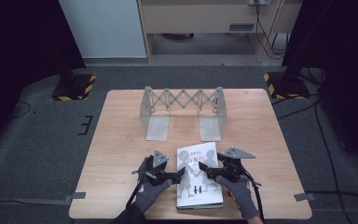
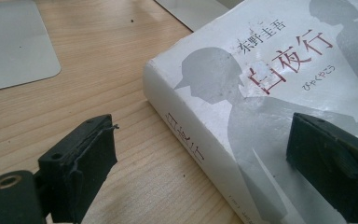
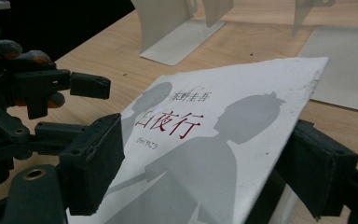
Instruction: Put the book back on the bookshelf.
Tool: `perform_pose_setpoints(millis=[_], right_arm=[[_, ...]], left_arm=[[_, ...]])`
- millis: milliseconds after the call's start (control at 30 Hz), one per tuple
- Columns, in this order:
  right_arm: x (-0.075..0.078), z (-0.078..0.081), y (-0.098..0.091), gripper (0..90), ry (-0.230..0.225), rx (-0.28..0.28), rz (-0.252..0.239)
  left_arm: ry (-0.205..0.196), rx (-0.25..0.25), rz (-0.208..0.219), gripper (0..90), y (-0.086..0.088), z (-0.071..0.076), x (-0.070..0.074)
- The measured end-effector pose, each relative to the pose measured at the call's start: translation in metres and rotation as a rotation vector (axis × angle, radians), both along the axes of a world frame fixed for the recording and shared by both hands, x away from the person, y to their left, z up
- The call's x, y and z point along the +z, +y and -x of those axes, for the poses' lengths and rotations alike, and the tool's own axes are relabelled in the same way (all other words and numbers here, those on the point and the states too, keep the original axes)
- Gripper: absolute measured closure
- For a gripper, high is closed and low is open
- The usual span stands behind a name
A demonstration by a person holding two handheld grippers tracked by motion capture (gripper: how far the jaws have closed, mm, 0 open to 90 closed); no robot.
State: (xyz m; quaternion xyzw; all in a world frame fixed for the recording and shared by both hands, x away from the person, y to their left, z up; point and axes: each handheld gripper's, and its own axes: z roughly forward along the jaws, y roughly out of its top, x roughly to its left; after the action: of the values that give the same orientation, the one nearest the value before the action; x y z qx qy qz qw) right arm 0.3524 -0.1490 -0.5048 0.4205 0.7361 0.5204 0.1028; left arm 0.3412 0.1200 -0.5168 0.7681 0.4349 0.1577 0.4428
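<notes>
A thick white book (image 1: 198, 179) with grey silhouettes and a red title lies flat near the table's front edge. My left gripper (image 1: 181, 173) is at the book's left side and open. In the left gripper view (image 2: 203, 140) one jaw is over the bare wood and the other over the cover (image 2: 261, 93), straddling the spine. My right gripper (image 1: 205, 169) comes in from the right, open. In the right gripper view (image 3: 207, 140) the front cover (image 3: 223, 121) runs between its jaws, its free edge slightly raised above the right jaw. The left gripper (image 3: 81, 86) shows beyond.
An expandable grey metal bookend rack (image 1: 182, 105) stands upright at the back middle of the wooden table (image 1: 121, 154), its two base plates pointing toward me. Bare wood lies between the rack and the book. Two stand bases with yellow-black tape (image 1: 74, 86) sit on the floor behind.
</notes>
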Motion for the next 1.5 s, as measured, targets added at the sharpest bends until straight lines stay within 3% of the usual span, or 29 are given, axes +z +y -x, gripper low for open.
perform_pose_setpoints(millis=[200,400,567,667,900,933,1167,1333,1500], right_arm=[[-0.002,0.001,0.004,19.1,0.024,0.028,-0.029],[-0.004,-0.001,0.008,19.4,0.038,0.036,-0.021],[-0.008,-0.004,0.013,23.8,0.078,0.061,-0.036],[-0.009,-0.004,0.018,22.6,0.075,0.052,-0.013],[-0.01,-0.004,0.014,36.4,0.096,0.007,-0.027],[-0.01,-0.005,0.012,41.6,0.109,-0.006,-0.033],[-0.007,-0.006,0.008,52.4,0.133,-0.026,-0.087],[-0.003,-0.004,0.006,59.4,0.131,-0.032,-0.125],[0.005,0.0,0.006,64.5,0.098,-0.015,-0.137]], left_arm=[[0.001,0.003,0.012,7.3,0.001,0.0,-0.001],[0.004,0.003,0.015,7.3,0.002,0.0,-0.001],[0.012,0.002,0.025,7.0,0.003,-0.001,-0.002],[0.013,0.004,0.025,6.9,0.003,-0.001,-0.003],[0.012,0.003,0.025,7.0,0.003,-0.001,-0.003],[0.014,0.003,0.028,8.1,0.003,-0.001,-0.003],[0.053,0.0,0.074,12.4,0.005,-0.002,-0.002],[0.063,-0.011,0.106,12.3,0.006,-0.003,-0.002],[0.063,-0.04,0.132,9.6,0.006,-0.003,0.0]])
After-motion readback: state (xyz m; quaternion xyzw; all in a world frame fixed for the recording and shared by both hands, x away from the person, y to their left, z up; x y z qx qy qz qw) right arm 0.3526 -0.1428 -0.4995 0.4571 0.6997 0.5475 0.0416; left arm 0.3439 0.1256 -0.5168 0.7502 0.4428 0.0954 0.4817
